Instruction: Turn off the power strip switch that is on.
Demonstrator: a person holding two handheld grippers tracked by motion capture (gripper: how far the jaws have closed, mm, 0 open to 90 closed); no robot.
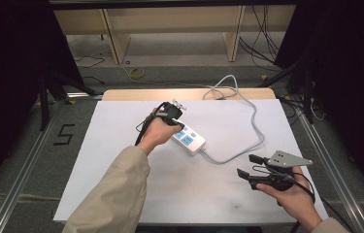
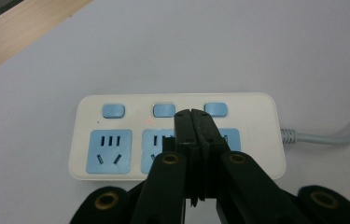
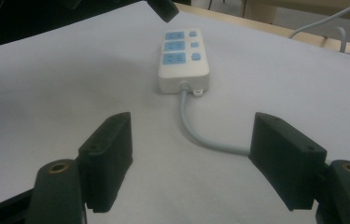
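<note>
High view: a white power strip (image 1: 189, 140) lies near the middle of the table (image 1: 121, 194), its long axis running from about 10 o'clock to 4 o'clock. Its grey cord (image 1: 255, 124) leaves the 4 o'clock end, loops out toward 3 o'clock and climbs to 12 o'clock, off the far edge of the table. The left gripper (image 1: 175, 116) sits over the strip's 10 o'clock end, held in the left hand (image 1: 157, 133), with a beige sleeve (image 1: 116, 194) coming in from 6 o'clock. The right gripper (image 1: 247, 166) is well apart from the strip, at about 4 o'clock from it, held in the right hand (image 1: 293, 196) and pointing toward 9 o'clock.

Left gripper view: the left gripper (image 2: 190, 112) has its jaws pressed together with nothing between them. Their tips lie over the strip (image 2: 266, 140), between the middle blue button (image 2: 164, 110) and the one at 3 o'clock of it (image 2: 215, 109); whether they touch the strip cannot be told. A small red light (image 2: 149, 122) glows just below the button row.

Right gripper view: the right gripper (image 3: 191, 144) has its jaws spread wide and empty, with the cord (image 3: 196, 130) running between them at table level and the strip (image 3: 183, 70) at 12 o'clock beyond.
</note>
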